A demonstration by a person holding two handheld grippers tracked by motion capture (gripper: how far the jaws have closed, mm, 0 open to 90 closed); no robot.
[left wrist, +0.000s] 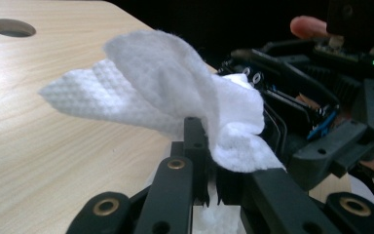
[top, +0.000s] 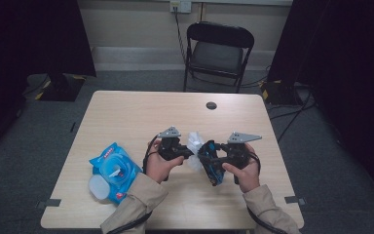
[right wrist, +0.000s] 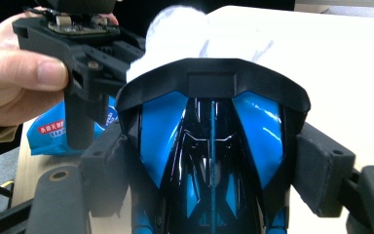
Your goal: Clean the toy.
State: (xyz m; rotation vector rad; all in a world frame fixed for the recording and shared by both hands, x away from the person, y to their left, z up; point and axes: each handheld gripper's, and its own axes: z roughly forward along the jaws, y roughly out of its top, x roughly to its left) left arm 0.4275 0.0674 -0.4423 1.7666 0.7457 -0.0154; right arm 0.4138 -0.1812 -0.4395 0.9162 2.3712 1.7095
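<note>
While left gripper (left wrist: 207,168) clamps wipe (left wrist: 165,92) | right gripper (right wrist: 209,161) clamps blue-black toy (right wrist: 209,146)

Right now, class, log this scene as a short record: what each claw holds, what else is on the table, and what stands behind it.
left claw: shut on crumpled white textured wipe
right claw: shut on glossy blue-and-black plastic toy car
wipe and car: touching, held above table
light wooden table: blue wet-wipe packet at its left
behind table: black folding chair

One wipe (left wrist: 141,87), one wipe pack (top: 114,168), one toy car (right wrist: 212,161)
</note>
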